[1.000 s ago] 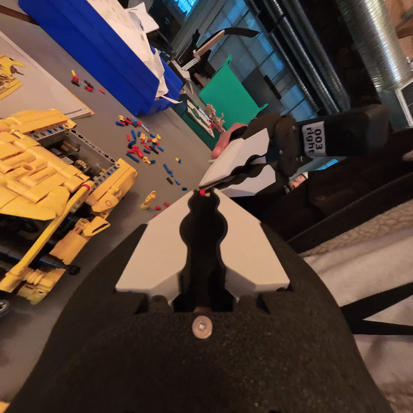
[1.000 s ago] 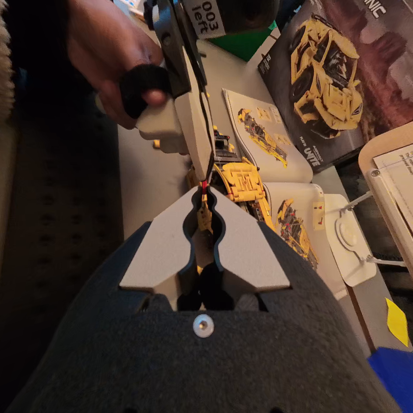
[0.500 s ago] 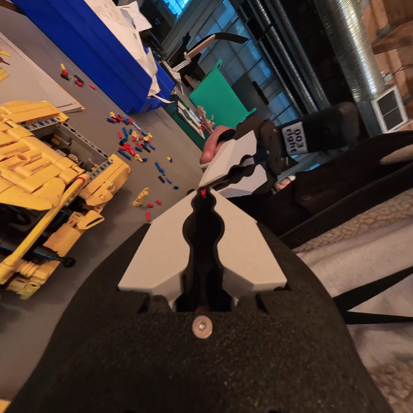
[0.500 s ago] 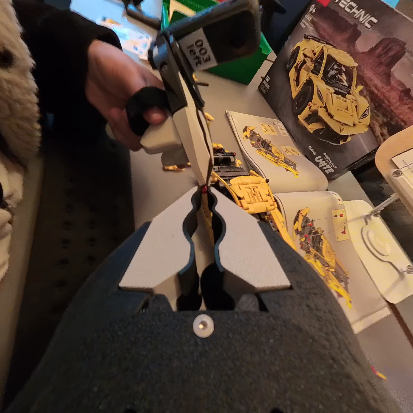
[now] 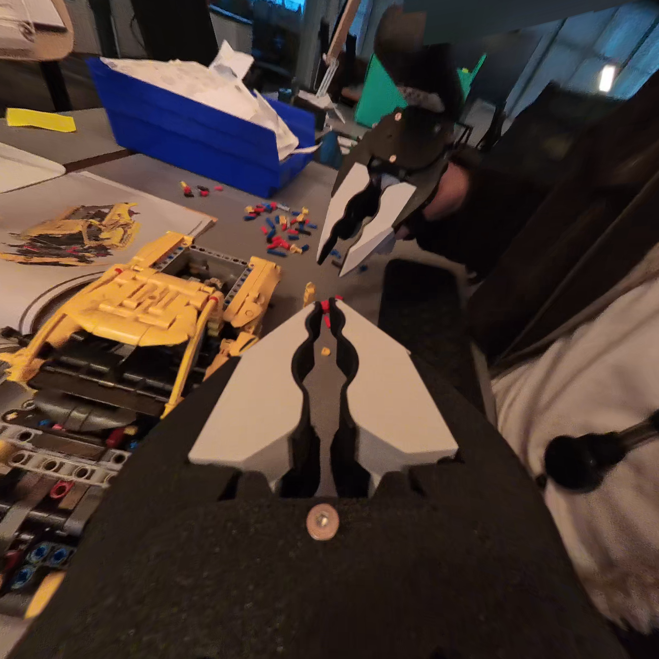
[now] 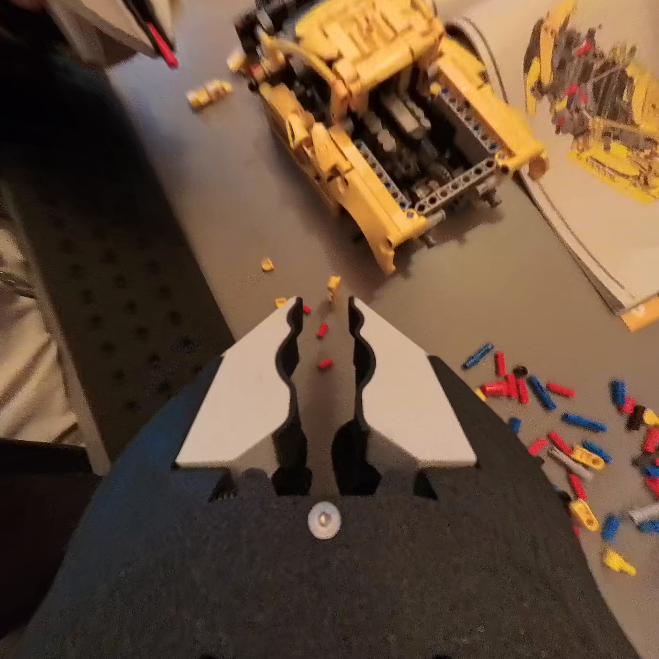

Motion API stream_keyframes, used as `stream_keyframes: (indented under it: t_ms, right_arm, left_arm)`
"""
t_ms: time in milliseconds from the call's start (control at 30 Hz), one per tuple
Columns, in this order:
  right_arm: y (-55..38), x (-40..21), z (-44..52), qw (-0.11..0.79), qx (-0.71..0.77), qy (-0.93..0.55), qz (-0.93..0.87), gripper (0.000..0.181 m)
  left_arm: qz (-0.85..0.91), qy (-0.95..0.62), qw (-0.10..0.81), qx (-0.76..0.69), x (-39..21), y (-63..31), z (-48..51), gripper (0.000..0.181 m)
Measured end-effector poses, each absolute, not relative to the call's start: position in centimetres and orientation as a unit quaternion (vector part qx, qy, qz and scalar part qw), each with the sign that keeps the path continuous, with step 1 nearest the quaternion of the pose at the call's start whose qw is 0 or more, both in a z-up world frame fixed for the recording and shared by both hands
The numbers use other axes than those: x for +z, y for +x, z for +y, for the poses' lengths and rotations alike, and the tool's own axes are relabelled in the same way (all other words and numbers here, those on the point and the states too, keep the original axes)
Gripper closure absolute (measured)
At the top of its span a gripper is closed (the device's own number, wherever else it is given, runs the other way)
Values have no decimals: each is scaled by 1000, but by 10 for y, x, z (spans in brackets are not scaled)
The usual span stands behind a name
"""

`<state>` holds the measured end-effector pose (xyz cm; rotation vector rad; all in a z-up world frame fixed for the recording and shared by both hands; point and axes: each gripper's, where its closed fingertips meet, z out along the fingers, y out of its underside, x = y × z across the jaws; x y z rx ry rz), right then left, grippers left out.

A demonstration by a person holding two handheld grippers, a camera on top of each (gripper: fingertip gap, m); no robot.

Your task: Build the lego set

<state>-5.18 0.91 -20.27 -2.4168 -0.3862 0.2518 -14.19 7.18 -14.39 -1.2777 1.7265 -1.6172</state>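
My left gripper is shut on a small red pin, held above the grey table. It also shows at the top left of the right wrist view, where the red pin sticks out of its tips. My right gripper is open and empty, pointing down at the table over loose red pins and a small yellow piece. In the left wrist view the right gripper hangs open, apart from the left one. The half-built yellow car stands on the table.
A scatter of red, blue and yellow pins lies beside the car. An open instruction booklet lies past it. A blue bin with papers stands at the back. A dark perforated mat runs along the table edge.
The grippers were tip to tip on the red pin. The right gripper has opened, let go and swung down toward the table. The left gripper keeps the pin.
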Motion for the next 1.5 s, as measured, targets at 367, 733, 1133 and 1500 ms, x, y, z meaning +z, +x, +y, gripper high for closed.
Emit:
stream_keyframes:
  t_ms: [367,733,1133,1500]
  right_arm:
    - [-55,-242,18,219,84,-961,-146,156]
    - [-81,-217,51,320,141,-925,-148,175]
    - [-155,-79,100,592,487,-638,-75,175]
    - [-160,-87,103,567,556,-608,-26,175]
  left_arm:
    - [599,-412,271,-631,-135,-143,70,177]
    - [552,-403,286,-672,-112,-149,80,177]
    - [468,-368,310,-741,-77,-164,100,178]
    - [481,-356,348,-721,-77,-163,98,177]
